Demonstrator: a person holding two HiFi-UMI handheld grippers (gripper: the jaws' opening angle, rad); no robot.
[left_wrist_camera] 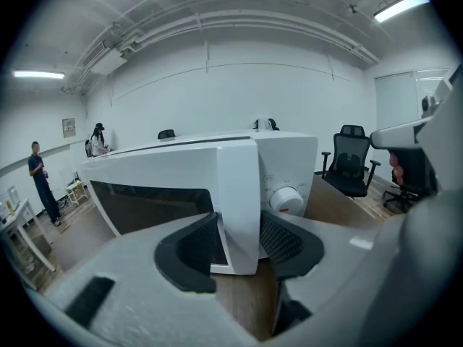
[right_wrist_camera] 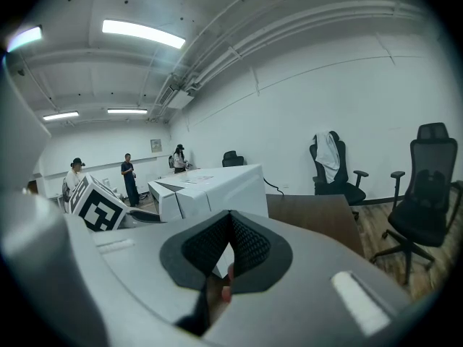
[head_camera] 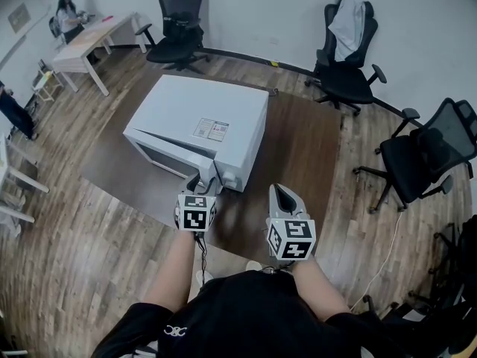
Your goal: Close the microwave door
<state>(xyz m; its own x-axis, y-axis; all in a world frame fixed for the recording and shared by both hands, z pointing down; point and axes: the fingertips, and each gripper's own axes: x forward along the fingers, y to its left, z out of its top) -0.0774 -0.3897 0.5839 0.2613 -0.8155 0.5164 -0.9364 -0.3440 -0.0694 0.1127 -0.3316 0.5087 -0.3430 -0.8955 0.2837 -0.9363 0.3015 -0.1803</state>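
My left tool [head_camera: 203,182] is clamped on the free edge of the white-framed, dark-windowed microwave door [left_wrist_camera: 173,186], with one pad on its front face and the other behind the edge. The door stands slightly ajar and stretches away to this tool's left. The white box-shaped microwave oven [head_camera: 212,110] sits straight ahead on the dark brown wooden bench [head_camera: 298,151], its round white dial [left_wrist_camera: 286,199] just beyond the right-hand pad. My right tool [head_camera: 283,195] is clenched on nothing. It hangs to the left tool's right, near the oven's front corner and apart from it.
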